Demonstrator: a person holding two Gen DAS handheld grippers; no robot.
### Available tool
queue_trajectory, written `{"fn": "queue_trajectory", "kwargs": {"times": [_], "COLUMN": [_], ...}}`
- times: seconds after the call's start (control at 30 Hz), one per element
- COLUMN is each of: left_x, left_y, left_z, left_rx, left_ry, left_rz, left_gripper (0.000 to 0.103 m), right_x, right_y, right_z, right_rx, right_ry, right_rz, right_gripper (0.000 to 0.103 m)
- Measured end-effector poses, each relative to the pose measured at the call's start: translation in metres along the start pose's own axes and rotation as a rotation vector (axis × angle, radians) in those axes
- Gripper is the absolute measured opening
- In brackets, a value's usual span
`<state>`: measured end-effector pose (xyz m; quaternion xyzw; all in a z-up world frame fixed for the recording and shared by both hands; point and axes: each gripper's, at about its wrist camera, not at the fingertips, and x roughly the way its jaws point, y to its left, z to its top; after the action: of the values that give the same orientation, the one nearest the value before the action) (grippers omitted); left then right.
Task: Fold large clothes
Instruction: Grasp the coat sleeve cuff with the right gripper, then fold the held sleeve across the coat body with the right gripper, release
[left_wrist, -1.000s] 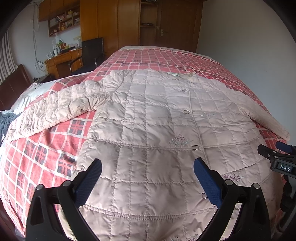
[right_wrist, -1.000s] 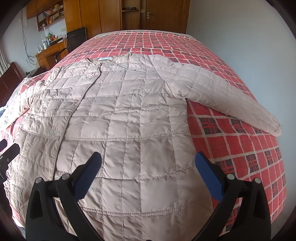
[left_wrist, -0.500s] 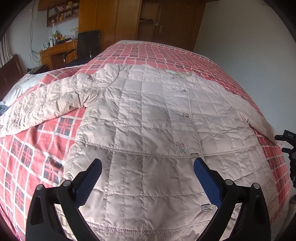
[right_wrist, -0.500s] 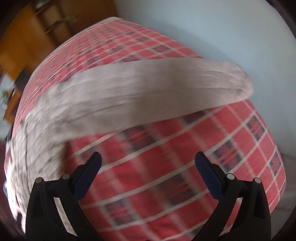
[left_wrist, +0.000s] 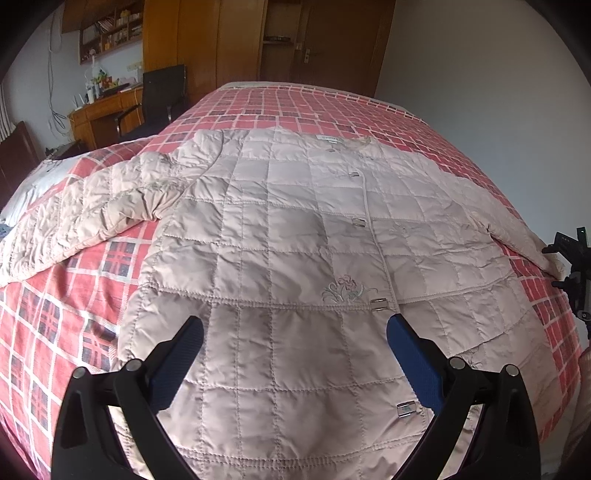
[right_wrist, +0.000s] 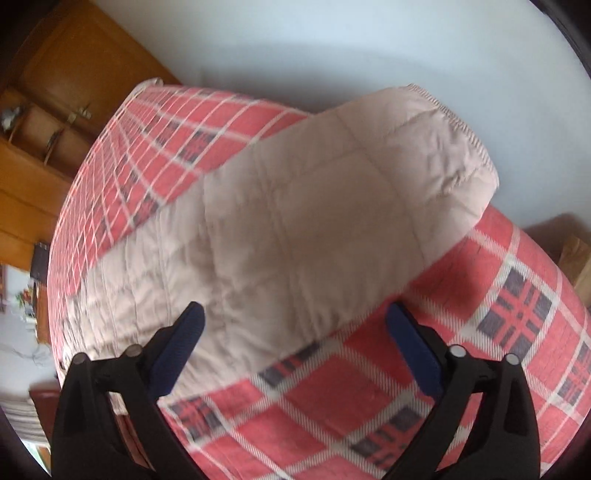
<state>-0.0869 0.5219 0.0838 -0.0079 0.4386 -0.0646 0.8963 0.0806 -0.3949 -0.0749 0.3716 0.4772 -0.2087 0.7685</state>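
Note:
A pale pink quilted jacket (left_wrist: 295, 236) lies flat and buttoned on a red plaid bedspread (left_wrist: 55, 314), both sleeves spread outward. My left gripper (left_wrist: 295, 332) hovers open above the jacket's lower front, holding nothing. In the right wrist view the jacket's right sleeve (right_wrist: 314, 221) fills the middle, its cuff (right_wrist: 461, 136) toward the upper right. My right gripper (right_wrist: 295, 325) is open just in front of that sleeve, with nothing between its fingers. The right gripper's body (left_wrist: 576, 266) shows at the far right edge of the left wrist view, beside the sleeve end.
The bedspread (right_wrist: 406, 387) covers the whole bed. A white wall (right_wrist: 332, 48) runs along the bed's right side. Wooden wardrobes (left_wrist: 221, 40), a desk (left_wrist: 103, 114) and a black chair (left_wrist: 162, 96) stand beyond the bed's far left.
My right gripper swung away from the jacket's body to the right sleeve and has closed in on it. My left gripper drifted slightly, still over the lower front.

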Motion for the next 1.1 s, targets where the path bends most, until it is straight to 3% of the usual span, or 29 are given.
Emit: {"fn": "queue_trajectory", "kwargs": {"times": [0.07, 0.13, 0.17, 0.23, 0.3, 0.47, 0.73, 0.93, 1.1], "left_x": [-0.001, -0.003, -0.004, -0.006, -0.007, -0.008, -0.003, -0.006, -0.009], "left_y": [0.001, 0.003, 0.004, 0.007, 0.010, 0.011, 0.020, 0.020, 0.023], "left_z": [0.000, 0.000, 0.001, 0.001, 0.002, 0.002, 0.007, 0.014, 0.025], "left_rx": [0.002, -0.004, -0.012, -0.031, -0.044, -0.051, -0.116, -0.104, -0.104], "left_ry": [-0.002, -0.010, -0.015, -0.023, -0.025, -0.036, -0.015, -0.031, -0.056], "left_rz": [-0.001, -0.010, -0.022, -0.055, -0.090, -0.102, -0.076, -0.057, -0.044], "left_gripper": [0.099, 0.099, 0.099, 0.099, 0.099, 0.099, 0.099, 0.099, 0.099], "right_x": [0.000, 0.001, 0.001, 0.002, 0.001, -0.027, -0.080, -0.087, -0.080], "right_y": [0.001, 0.001, -0.003, -0.006, -0.007, 0.025, 0.145, 0.248, 0.300], "right_z": [0.005, 0.012, 0.014, 0.015, 0.017, 0.011, -0.030, -0.092, -0.145], "right_rx": [0.010, 0.014, 0.026, 0.042, 0.040, -0.071, -0.388, -0.651, -0.812], "right_ry": [-0.018, -0.033, -0.032, -0.027, -0.022, -0.134, -0.252, -0.208, -0.162], "right_rz": [-0.022, -0.016, 0.000, 0.026, 0.090, 0.109, 0.314, 0.420, 0.422], "right_gripper": [0.078, 0.054, 0.049, 0.025, 0.010, 0.006, 0.005, 0.005, 0.005]}}
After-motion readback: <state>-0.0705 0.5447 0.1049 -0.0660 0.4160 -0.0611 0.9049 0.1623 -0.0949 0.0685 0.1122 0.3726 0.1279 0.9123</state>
